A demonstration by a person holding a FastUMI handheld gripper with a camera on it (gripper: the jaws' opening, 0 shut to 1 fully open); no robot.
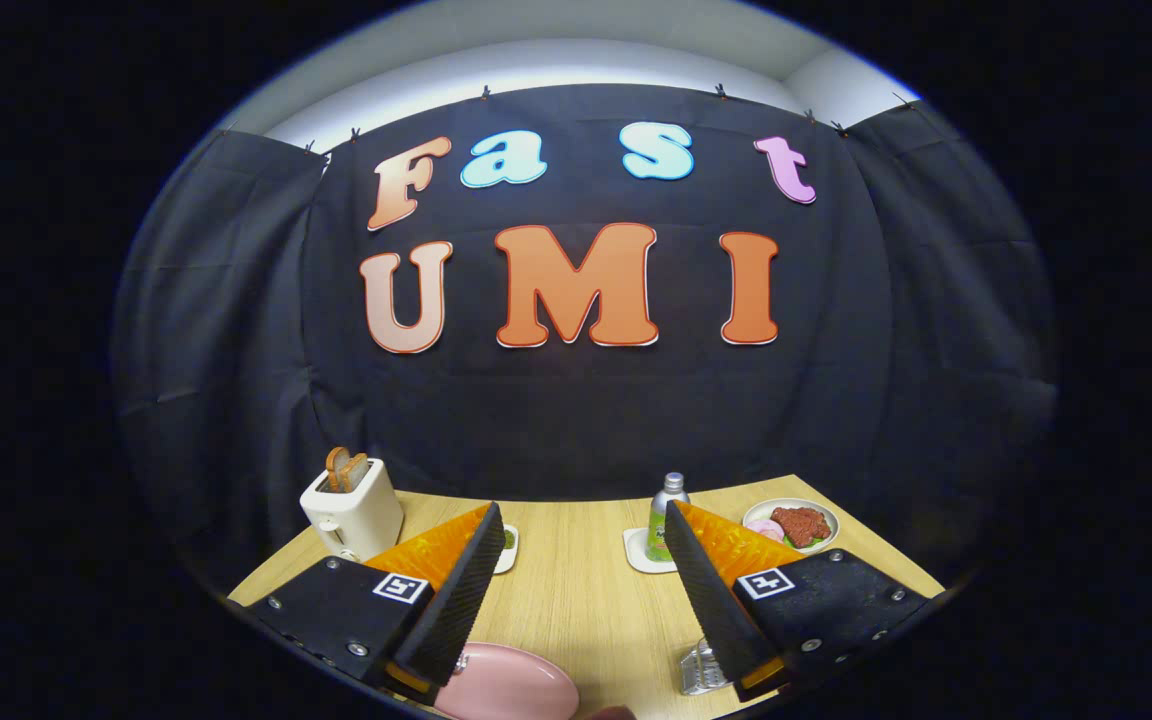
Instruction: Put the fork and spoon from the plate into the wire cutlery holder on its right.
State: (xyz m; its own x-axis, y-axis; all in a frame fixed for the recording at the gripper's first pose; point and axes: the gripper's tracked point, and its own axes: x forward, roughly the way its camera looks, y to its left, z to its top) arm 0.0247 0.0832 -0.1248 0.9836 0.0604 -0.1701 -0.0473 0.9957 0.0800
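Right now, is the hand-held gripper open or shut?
Open: the hand-held gripper has its fingers spread wide apart over bare table, holding nothing.

No readable text: bottle (667, 517) label too small; square coded tags on tongs (581, 575), spread open.

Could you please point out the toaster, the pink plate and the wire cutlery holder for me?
toaster (356, 515): gripper view, on its white front face.
pink plate (516, 690): gripper view, on its bare surface between the fingers.
wire cutlery holder (701, 672): gripper view, on its wire side by the right finger.
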